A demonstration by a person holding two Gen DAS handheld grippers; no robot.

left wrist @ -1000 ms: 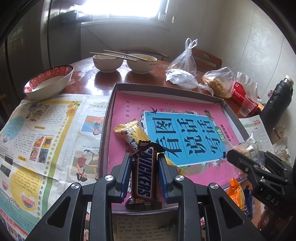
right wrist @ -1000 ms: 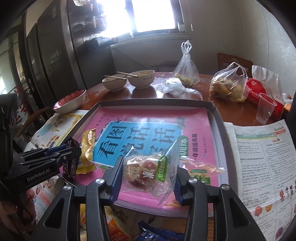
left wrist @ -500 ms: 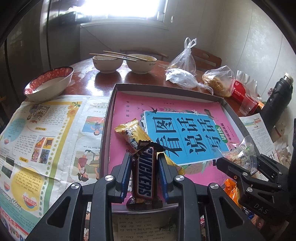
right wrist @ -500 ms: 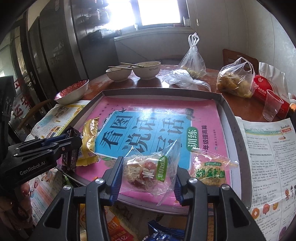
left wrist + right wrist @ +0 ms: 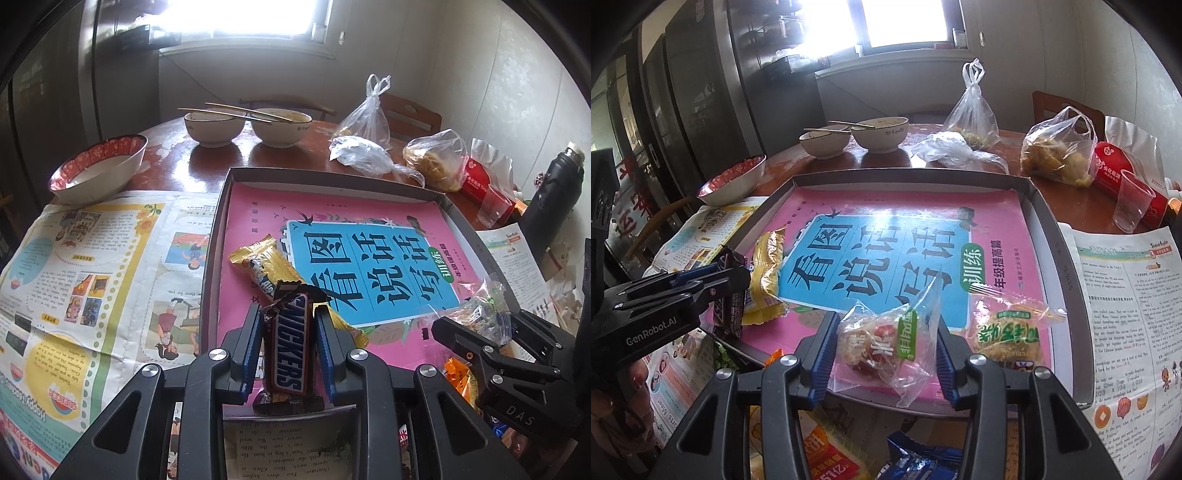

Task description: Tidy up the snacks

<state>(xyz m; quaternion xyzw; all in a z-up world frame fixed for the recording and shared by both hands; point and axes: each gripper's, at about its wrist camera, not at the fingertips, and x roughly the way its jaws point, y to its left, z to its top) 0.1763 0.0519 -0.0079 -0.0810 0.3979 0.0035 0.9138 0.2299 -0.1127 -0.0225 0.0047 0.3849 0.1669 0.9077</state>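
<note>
My left gripper (image 5: pixel 286 314) is shut on a brown Snickers bar (image 5: pixel 290 343), which stands upright over the front left corner of the grey tray (image 5: pixel 214 258). A gold-wrapped snack (image 5: pixel 266 266) lies in the tray just behind the bar. In the right wrist view my right gripper (image 5: pixel 885 319) is shut on a clear packet of red and yellow snack (image 5: pixel 882 343) above the tray's (image 5: pixel 1049 229) front edge. A yellow-green packet (image 5: pixel 1008 332) lies in the tray beside it. A pink and blue book (image 5: pixel 886 258) lines the tray floor.
Two white bowls with chopsticks (image 5: pixel 247 125), a red-rimmed bowl (image 5: pixel 99 166), plastic bags (image 5: pixel 369 147), a plastic cup (image 5: pixel 1132 203) and a black flask (image 5: pixel 554 192) stand behind the tray. Newspaper (image 5: pixel 92 277) covers the table at both sides. Loose snack packs (image 5: pixel 827 454) lie at the tray's front.
My right gripper has shifted slightly left over the tray's front edge with the clear packet in it. The left gripper and Snickers bar have stayed put.
</note>
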